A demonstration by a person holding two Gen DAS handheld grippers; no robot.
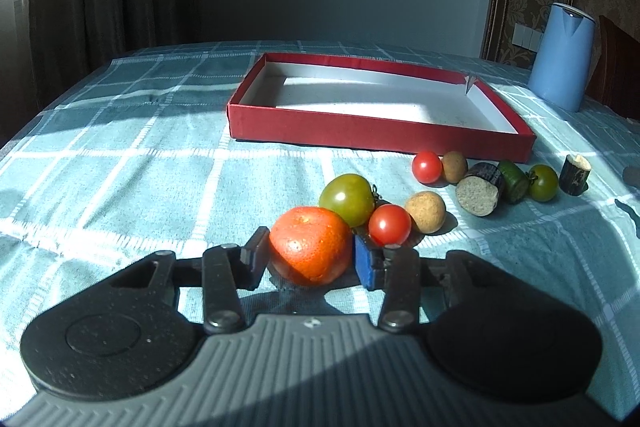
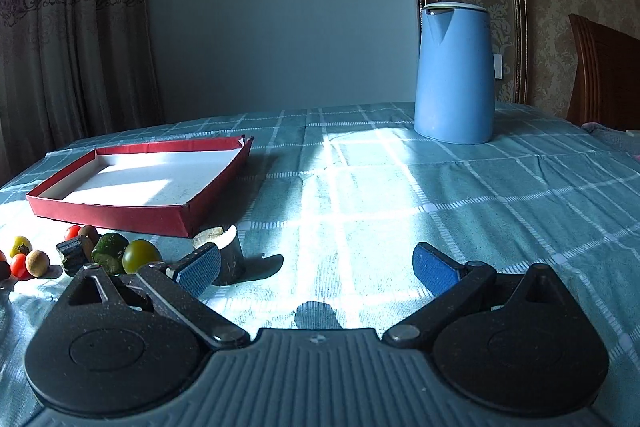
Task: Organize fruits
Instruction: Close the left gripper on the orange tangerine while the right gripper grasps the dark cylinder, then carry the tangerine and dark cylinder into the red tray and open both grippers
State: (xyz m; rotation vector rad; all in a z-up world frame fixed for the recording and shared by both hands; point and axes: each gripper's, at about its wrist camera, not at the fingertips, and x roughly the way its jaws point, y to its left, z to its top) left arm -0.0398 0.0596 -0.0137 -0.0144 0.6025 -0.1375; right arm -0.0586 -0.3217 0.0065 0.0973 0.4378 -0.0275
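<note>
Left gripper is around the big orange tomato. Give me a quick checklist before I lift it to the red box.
1. Fingers of the left gripper flank the orange tomato: ok.
2. Firm contact on both sides: cannot tell.
3. Neighbours clear: not ok; the small red tomato touches the blue finger pad, and the green tomato sits right behind.
4. Red box empty: ok.
5. Right gripper open, holding nothing: ok.
6. Blue kettle away from the box: ok.
</note>
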